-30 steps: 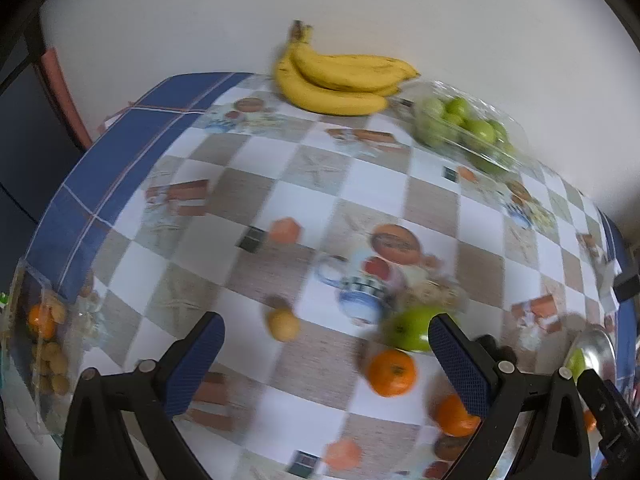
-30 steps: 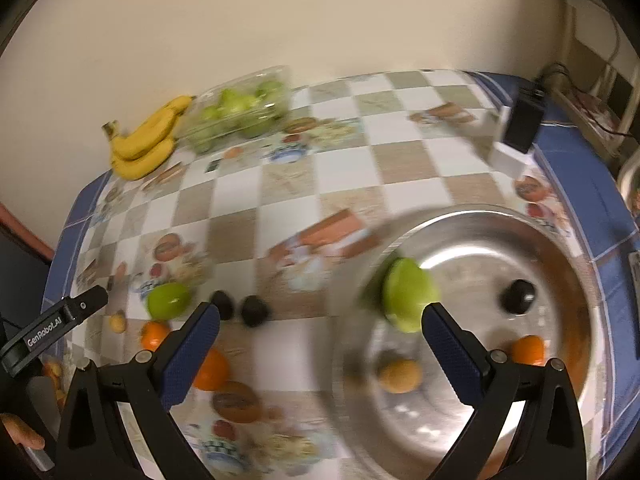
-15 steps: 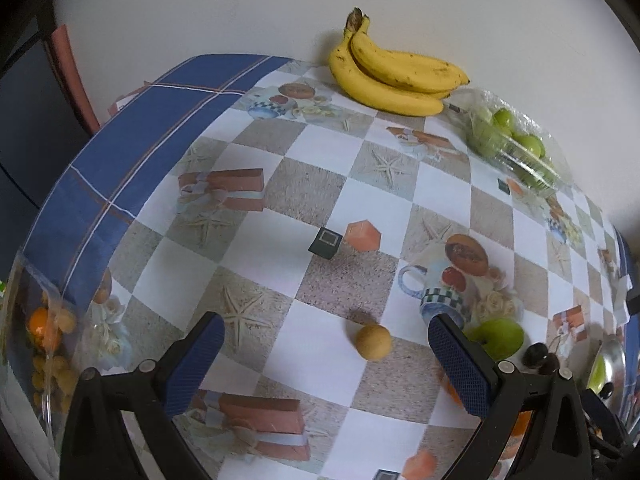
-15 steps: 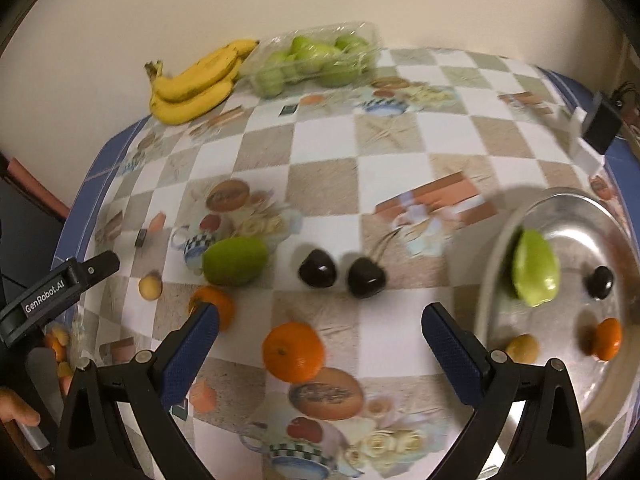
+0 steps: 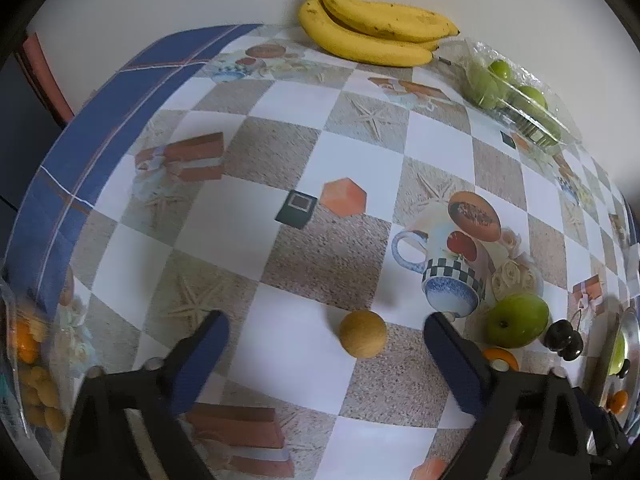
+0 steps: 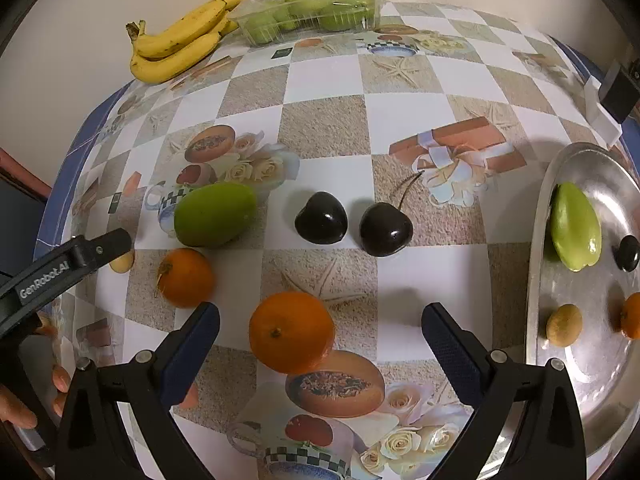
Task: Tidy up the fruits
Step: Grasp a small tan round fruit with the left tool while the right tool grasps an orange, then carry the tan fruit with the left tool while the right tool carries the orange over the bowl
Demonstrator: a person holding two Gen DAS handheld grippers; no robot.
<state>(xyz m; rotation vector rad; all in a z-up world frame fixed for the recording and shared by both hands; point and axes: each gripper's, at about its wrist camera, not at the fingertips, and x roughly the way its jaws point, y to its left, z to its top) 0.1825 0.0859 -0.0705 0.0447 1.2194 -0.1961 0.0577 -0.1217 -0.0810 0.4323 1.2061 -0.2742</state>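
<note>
Now the left gripper (image 5: 324,334), jaws just narrowing but apart, straddles the longan (image 5: 363,333); right gripper (image 6: 320,330) gapes around an orange (image 6: 291,331).

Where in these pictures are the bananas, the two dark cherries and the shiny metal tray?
bananas (image 5: 376,36): left wrist view, middle of the bunch.
dark cherries (image 6: 385,229): right wrist view, body of the stemmed one, right of its twin.
metal tray (image 6: 592,364): right wrist view, bare floor of the tray.

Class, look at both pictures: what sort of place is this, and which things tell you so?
Probably a home kitchen or dining table: a patterned vinyl tablecloth, a bunch of bananas against the wall, and a metal tray holding fruit.
</note>
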